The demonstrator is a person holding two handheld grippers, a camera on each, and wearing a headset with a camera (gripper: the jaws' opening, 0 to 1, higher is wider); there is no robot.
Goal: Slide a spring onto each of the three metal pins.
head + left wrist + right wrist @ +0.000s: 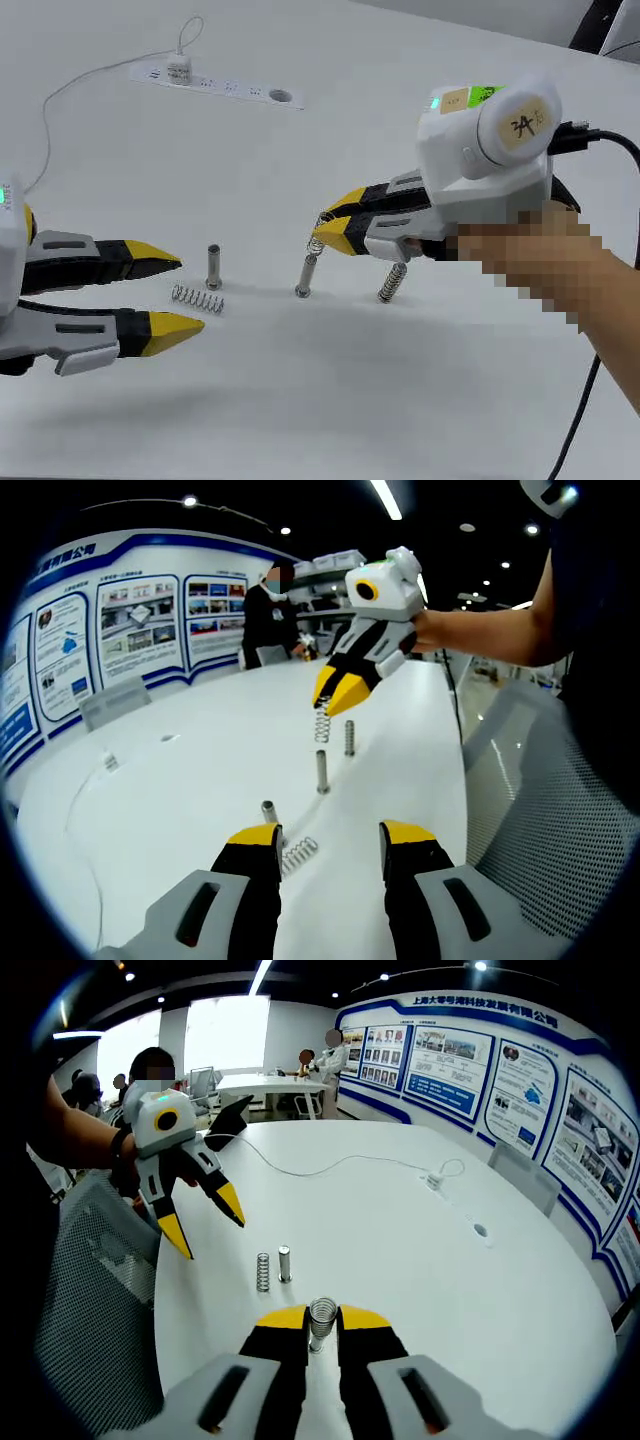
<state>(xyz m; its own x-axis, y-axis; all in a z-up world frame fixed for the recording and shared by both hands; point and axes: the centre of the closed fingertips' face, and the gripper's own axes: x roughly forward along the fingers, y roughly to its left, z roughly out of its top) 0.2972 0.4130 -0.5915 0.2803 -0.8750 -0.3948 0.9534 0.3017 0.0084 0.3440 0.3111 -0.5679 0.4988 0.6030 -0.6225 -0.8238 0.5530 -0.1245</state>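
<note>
Just above the middle pin (306, 275), your right gripper (325, 232) clenched on a spring (316, 243), left gripper (190, 292) gaping, loose spring (196, 298) just beside its tips.

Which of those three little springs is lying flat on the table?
The loose spring beside the bare left pin. A second spring is gripped in the right tongs above the middle pin; the third spring already sits on the right pin.
</note>
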